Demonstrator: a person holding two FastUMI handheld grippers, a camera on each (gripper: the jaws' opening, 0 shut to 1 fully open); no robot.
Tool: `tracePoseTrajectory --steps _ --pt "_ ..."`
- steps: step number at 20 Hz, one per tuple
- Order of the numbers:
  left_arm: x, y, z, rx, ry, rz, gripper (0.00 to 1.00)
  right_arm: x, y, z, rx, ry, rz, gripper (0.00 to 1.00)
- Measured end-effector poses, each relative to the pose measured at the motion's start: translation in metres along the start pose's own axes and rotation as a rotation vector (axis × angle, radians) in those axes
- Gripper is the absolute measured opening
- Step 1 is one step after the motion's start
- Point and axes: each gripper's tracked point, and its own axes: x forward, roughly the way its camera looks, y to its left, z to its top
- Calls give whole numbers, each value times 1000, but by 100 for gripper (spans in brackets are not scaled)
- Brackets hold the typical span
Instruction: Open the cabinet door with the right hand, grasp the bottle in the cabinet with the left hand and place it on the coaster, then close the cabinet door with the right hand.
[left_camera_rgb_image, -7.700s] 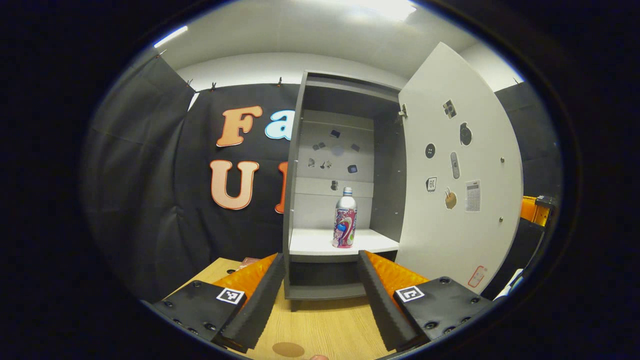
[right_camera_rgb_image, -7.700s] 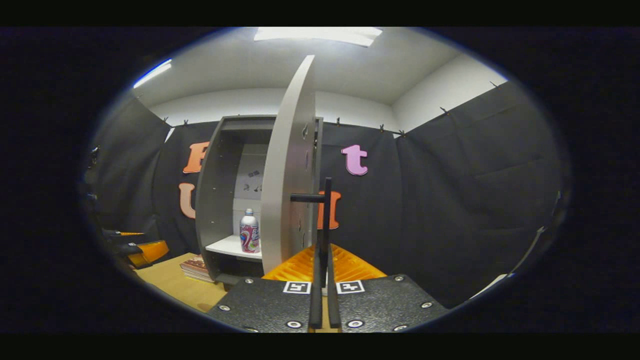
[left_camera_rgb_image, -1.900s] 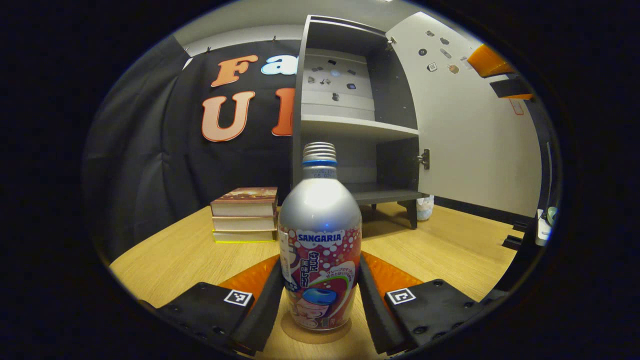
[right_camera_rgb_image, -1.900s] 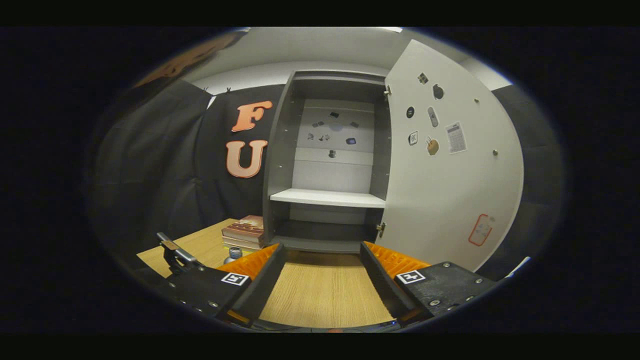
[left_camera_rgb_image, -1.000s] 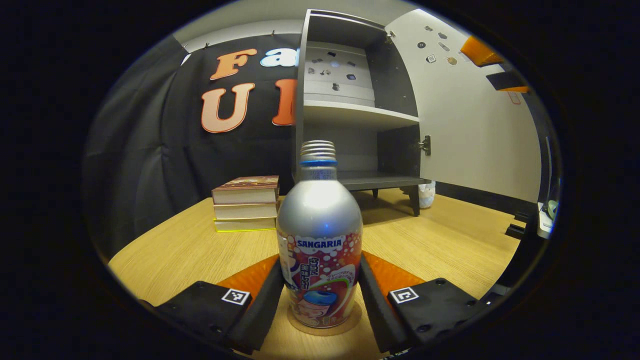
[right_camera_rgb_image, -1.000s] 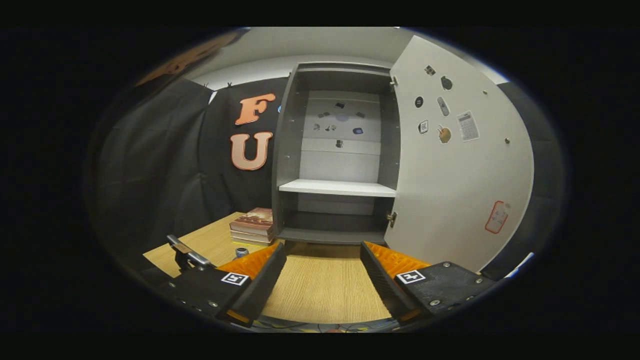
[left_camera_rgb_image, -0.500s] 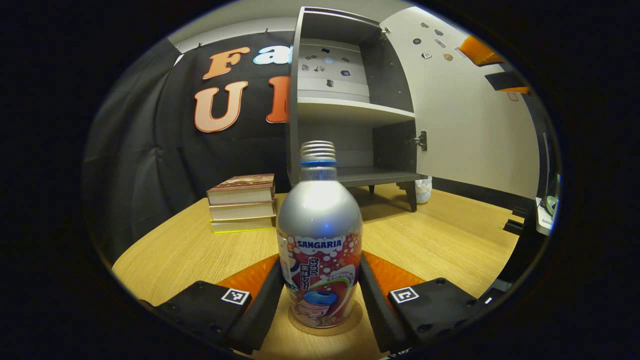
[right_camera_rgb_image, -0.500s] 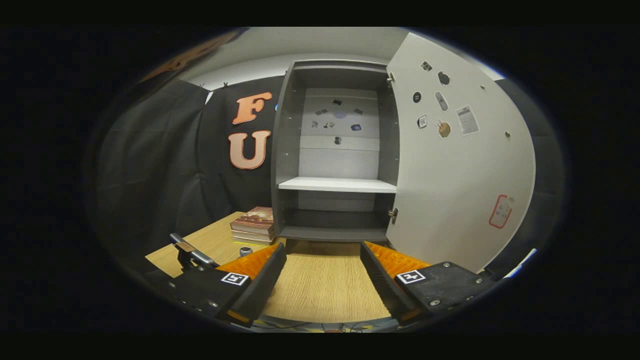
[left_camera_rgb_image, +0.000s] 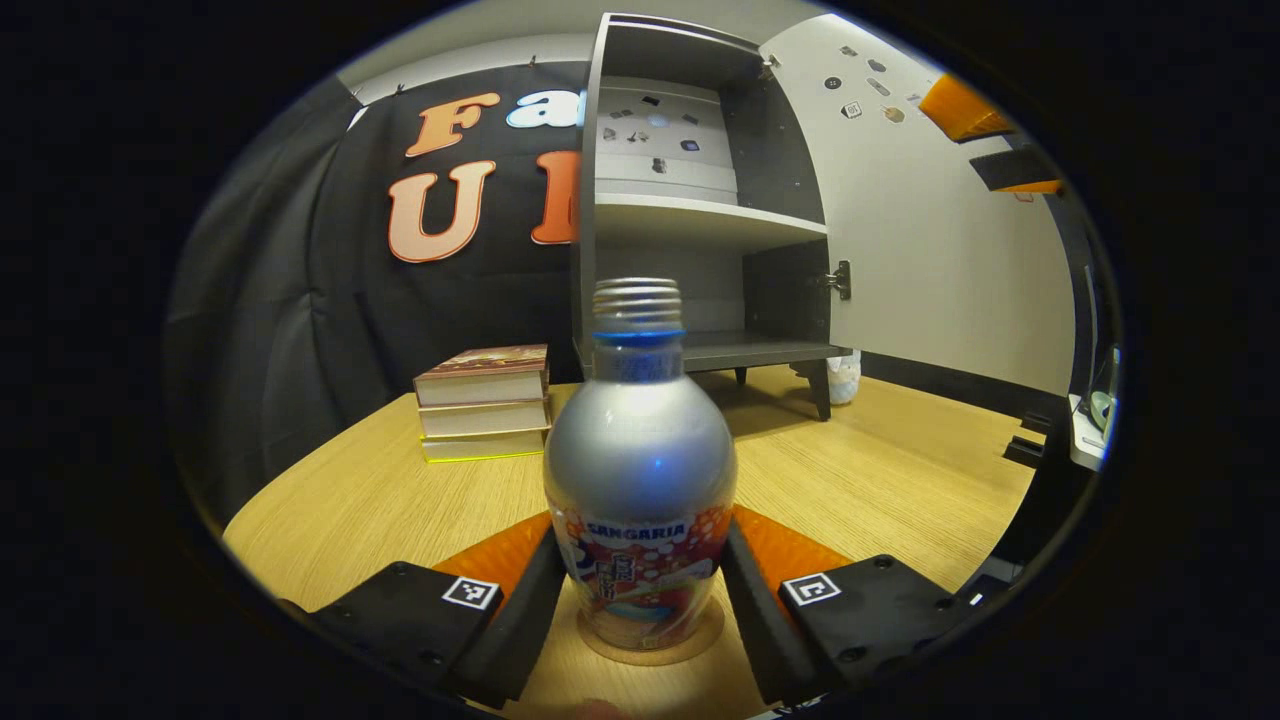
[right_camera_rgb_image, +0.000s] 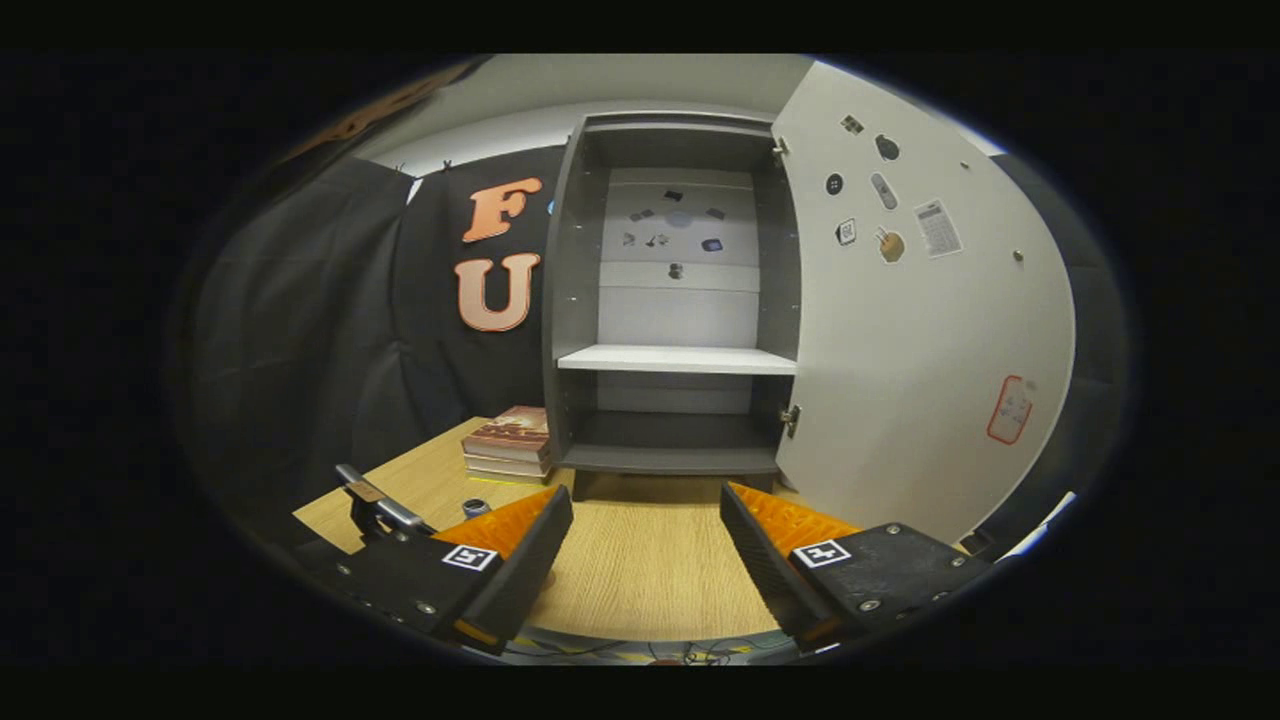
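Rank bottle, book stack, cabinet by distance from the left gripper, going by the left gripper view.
1. bottle: between the left gripper fingers, standing on the coaster.
2. book stack: farther back on the table, left of the bottle.
3. cabinet: farthest, at the table's back edge behind the bottle, door open to the right.

both grippers (left_camera_rgb_image: 640, 600) (right_camera_rgb_image: 640, 560) agape

The bottle (left_camera_rgb_image: 640, 470) hides most of the coaster (left_camera_rgb_image: 652, 650) — just a thin rim shows at its base. In the right gripper view only the bottle's cap (right_camera_rgb_image: 473, 508) peeks out — too small to judge.
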Motion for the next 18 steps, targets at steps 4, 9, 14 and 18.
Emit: tracePoseTrajectory --steps 4,9,14,18 --pt "6 5 15 3 -14 3 99 0 2 8 3 -11 -5 92" --pt "11 10 54 -7 -56 -13 99 -8 -1 36 -1 -59 -45 92" --pt "6 10 106 -28 -118 -51 98 -23 -10 66 -8 -116 -107 92" --pt "-4 7 145 -45 -139 -47 98 -37 -25 82 4 -144 -130 92"
